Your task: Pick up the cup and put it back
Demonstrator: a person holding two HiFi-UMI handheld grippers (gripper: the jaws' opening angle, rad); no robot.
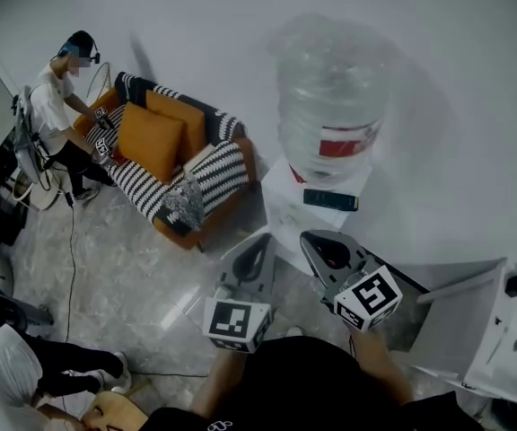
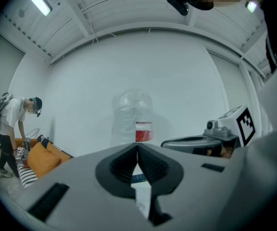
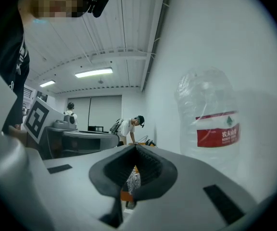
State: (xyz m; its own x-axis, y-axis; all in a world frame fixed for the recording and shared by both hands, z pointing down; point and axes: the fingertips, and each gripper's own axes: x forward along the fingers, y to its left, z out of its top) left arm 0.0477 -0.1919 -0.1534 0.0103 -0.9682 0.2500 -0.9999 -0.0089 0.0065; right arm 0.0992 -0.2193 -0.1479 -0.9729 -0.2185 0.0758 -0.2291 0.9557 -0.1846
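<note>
Pointing ahead side by side, the left gripper and the right gripper are held out low in front of the wearer's dark top. Each gripper's jaws are pressed together at the tips with nothing between them, and only background shows through the slit lower down. Their marker cubes face up at the head camera. Just beyond the tips stands a white dispenser with a dark flat object on its top. A big clear bottle with a red label sits on the dispenser. No view shows the cup. Farther left, against the wall, is a striped sofa with orange cushions. A person in a white shirt bends over its far end.
</note>
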